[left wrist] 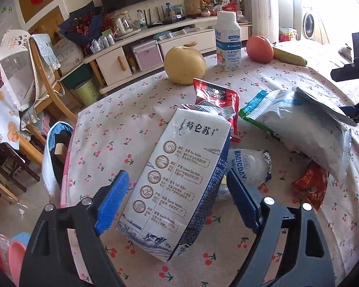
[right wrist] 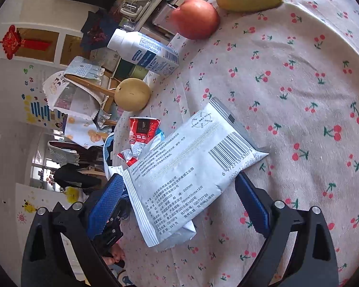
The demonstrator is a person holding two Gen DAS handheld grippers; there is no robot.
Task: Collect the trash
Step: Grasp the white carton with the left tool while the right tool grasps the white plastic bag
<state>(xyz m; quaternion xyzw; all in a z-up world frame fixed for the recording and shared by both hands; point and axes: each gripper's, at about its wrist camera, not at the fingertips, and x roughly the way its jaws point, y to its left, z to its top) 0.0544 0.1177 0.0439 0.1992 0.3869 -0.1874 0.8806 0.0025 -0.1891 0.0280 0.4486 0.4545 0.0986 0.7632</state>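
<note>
A white-and-blue milk carton (left wrist: 179,174) lies flat on the cherry-print tablecloth (left wrist: 122,138). My left gripper (left wrist: 177,201) is open with its blue pads on either side of the carton, not clamped. A white wipes packet (right wrist: 186,177) lies between the open fingers of my right gripper (right wrist: 179,205); it also shows in the left wrist view (left wrist: 306,129). A red torn wrapper (left wrist: 217,102) (right wrist: 141,134), a MAGICDAY pouch (left wrist: 249,167) and a red-orange wrapper (left wrist: 311,186) lie around them.
A pear (left wrist: 185,65), a yoghurt bottle (left wrist: 228,40), an apple (left wrist: 259,49) and a banana (left wrist: 289,57) stand at the table's far side. A white-and-blue bag (left wrist: 53,148) hangs at the left table edge. A wooden chair (left wrist: 45,76) stands beyond it.
</note>
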